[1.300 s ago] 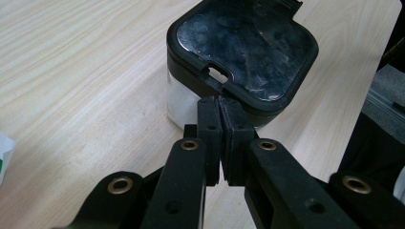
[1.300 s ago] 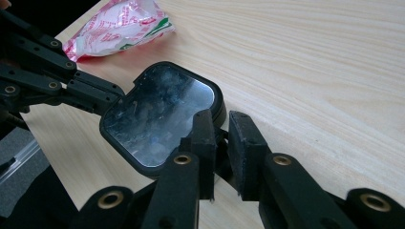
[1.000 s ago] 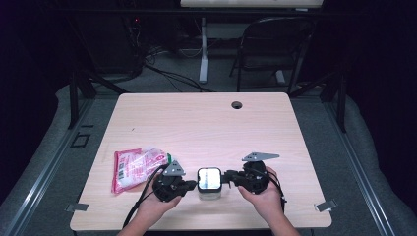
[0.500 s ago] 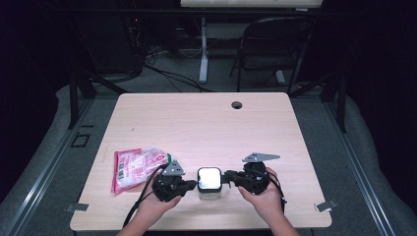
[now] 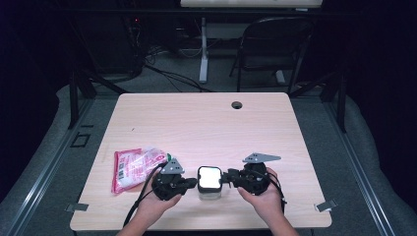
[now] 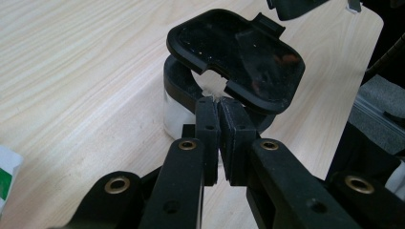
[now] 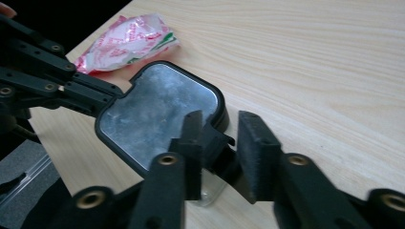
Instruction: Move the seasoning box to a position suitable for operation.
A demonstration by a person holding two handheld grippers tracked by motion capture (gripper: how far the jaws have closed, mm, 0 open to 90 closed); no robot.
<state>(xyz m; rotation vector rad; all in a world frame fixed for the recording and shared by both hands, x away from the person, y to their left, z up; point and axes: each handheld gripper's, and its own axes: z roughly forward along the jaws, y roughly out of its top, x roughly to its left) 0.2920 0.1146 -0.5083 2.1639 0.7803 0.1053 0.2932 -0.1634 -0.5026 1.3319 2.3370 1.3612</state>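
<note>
Lid half lifted on the container, near the counter's front edge.
I hold its hinge with the left gripper fingers clamped; right gripper fingers have just been opening around the lid's tab, not pressing. Full opening remains.

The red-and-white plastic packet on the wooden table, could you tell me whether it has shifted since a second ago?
No. The red-and-white plastic packet lies at the same spot near the left edge of the light wooden table.

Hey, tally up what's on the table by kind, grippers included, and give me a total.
Containers with black flip lid: 1
Red-and-white plastic packets: 1
Handheld grippers: 2, left gripper and right gripper
Total: 4
</note>
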